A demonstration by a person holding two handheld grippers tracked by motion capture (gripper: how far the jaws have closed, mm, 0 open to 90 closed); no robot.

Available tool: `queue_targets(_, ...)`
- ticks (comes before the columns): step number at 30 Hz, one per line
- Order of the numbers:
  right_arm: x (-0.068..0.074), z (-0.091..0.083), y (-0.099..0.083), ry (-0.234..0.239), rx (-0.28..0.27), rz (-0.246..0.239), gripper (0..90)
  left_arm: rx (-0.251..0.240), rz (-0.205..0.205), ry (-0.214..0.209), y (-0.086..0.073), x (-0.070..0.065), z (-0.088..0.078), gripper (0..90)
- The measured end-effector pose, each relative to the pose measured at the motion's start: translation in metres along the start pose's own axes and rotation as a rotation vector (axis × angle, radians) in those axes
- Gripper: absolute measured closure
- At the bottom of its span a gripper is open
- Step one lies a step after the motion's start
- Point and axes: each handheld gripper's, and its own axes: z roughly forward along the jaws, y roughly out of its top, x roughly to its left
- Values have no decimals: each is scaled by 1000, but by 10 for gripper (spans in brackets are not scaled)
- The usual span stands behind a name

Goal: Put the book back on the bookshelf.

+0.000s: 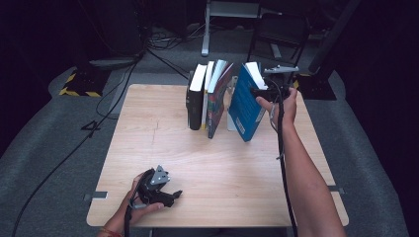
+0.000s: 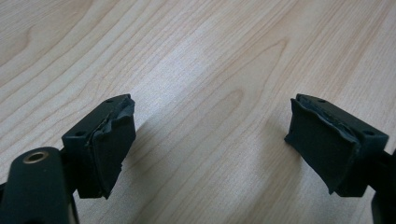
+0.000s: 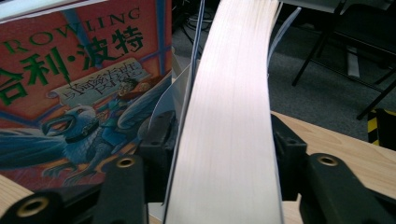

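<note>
Partly hidden, blue book (image 1: 245, 106), right tool (image 1: 264, 94) astride

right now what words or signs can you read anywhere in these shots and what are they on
"ROWLING": green letters at the top of the red book cover, cut off at the left.
"合利·波特": large green characters below it on the same cover.
Scroll under the title: characters too blurred to read.
Blue book held between the right gripper jaws: no text legible.
Spines of the other standing books: too small to read.
</note>
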Motion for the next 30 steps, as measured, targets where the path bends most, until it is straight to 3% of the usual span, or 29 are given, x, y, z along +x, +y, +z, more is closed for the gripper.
queue_targets(5, -1, -17, -10, 4, -16, -20, 407, 0, 1, 0, 0, 0, 0, 150)
queue_targets(7, -3, -24, -18, 48, -25, -27, 409, 0, 2, 4, 0, 0, 0, 150)
queue_targets(14, -7, -40, -54, 116, -60, -48, 423, 0, 1, 2, 0, 0, 0, 150)
queue_targets(17, -7, -37, -72, 119, -63, -59, 477, 0, 1, 1, 0, 0, 0, 149)
queue_targets(19, -5, -28, -84, 139, -43, -56, 507, 0, 1, 1, 0, 0, 0, 150)
queue_targets(21, -3, -17, -92, 126, -24, -83, 543, -1, 1, 1, 0, 0, 0, 150)
queue_targets(23, -1, -6, -99, 139, -28, -70, 584, 0, 1, 2, 0, 0, 0, 150)
queue_targets(30, 5, 9, -104, 122, -58, -40, 584, 0, 2, 0, 0, 0, 0, 148)
